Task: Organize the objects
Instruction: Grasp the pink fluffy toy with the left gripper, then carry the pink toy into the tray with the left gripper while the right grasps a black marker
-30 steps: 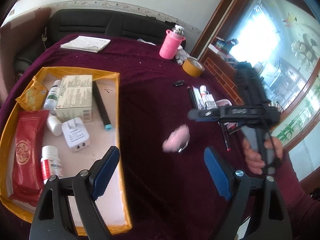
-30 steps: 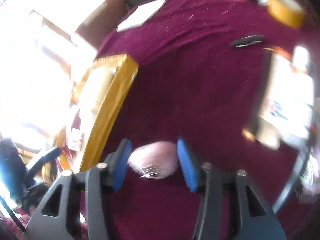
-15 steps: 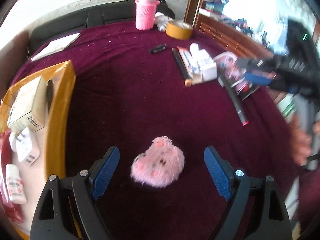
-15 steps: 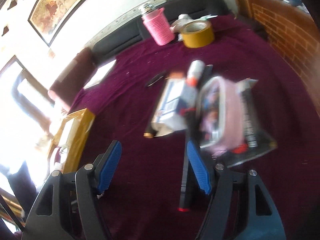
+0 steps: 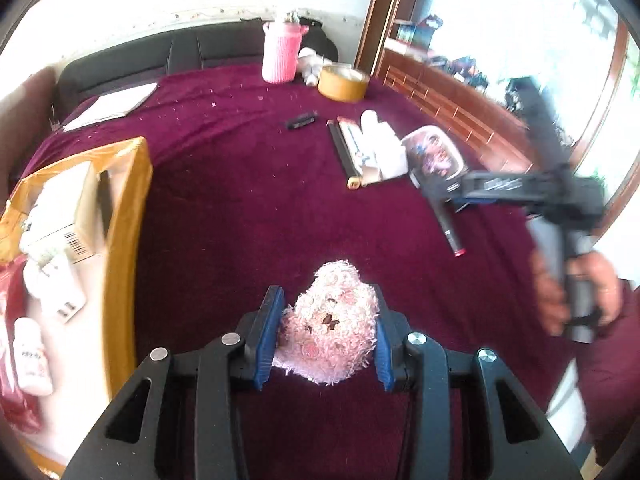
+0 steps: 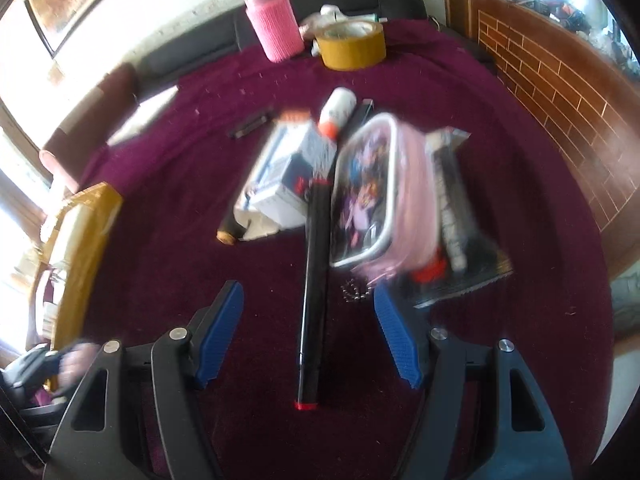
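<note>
My left gripper [image 5: 326,334] is shut on a fluffy pink plush toy [image 5: 330,326] just above the maroon tablecloth [image 5: 240,208]. A yellow box tray [image 5: 124,240] with medicine boxes, bottles and a charger lies to its left. My right gripper [image 6: 308,336] is open and empty, its fingers either side of a black pen with a red end [image 6: 314,292]. Beyond the pen lie a pink cartoon case [image 6: 368,192], a white box [image 6: 284,176] and a black packet [image 6: 456,224]. The right gripper also shows in the left wrist view [image 5: 520,190].
A pink-sleeved bottle [image 6: 274,26] and a roll of yellow tape [image 6: 352,46] stand at the table's far edge. A small black clip [image 6: 250,122] and white papers [image 5: 110,106] lie on the cloth. A brick-patterned wooden wall [image 6: 560,92] runs along the right.
My left gripper has closed on the pink plush toy, which the right gripper held a second ago. The right gripper let go, opened, and moved over to the black pen.
</note>
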A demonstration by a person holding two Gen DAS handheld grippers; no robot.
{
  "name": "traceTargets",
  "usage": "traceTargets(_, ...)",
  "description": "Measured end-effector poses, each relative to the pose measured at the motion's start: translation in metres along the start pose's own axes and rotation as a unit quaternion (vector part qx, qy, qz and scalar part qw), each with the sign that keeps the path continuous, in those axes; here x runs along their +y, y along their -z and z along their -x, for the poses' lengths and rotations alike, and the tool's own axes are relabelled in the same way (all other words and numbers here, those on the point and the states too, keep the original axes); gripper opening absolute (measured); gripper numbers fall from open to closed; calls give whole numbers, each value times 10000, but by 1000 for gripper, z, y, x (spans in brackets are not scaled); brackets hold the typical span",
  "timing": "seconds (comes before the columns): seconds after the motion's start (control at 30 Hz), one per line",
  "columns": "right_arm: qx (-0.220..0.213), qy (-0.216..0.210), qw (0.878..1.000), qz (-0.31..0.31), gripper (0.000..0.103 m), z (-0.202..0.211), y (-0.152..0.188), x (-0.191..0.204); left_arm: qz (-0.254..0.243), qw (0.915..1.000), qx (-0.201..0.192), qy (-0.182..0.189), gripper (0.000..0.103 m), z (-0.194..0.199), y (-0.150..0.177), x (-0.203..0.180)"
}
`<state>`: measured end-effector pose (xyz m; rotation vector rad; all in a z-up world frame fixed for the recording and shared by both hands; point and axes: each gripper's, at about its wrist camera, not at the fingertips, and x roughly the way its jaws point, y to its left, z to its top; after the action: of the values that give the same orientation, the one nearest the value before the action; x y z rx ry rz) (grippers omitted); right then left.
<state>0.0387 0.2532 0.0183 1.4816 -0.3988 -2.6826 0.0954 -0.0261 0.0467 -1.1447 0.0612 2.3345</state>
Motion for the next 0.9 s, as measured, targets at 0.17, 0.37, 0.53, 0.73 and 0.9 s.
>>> traceTargets(0.17, 145, 372, 9992, -5, 36, -28, -6, 8, 75, 9999, -121, 78, 36, 21, 6, 10)
traceTargets(0.37, 171, 394, 9989, -176, 12, -24, 1, 11, 242, 9993, -280, 94, 36, 38, 11, 25)
traceTargets(0.53, 97, -457, 9982, -372, 12, 1, 22, 15, 621, 9969, -475, 48, 36, 61, 15, 59)
traceTargets(0.73, 139, -1451, 9891, -189, 12, 21, 31, 60, 1167, 9902, -575, -508, 36, 80, 23, 115)
traceTargets(0.9, 454, -2274, 9727, 122, 12, 13, 25, 129, 1512, 9844, -386, -815, 36, 73, 28, 153)
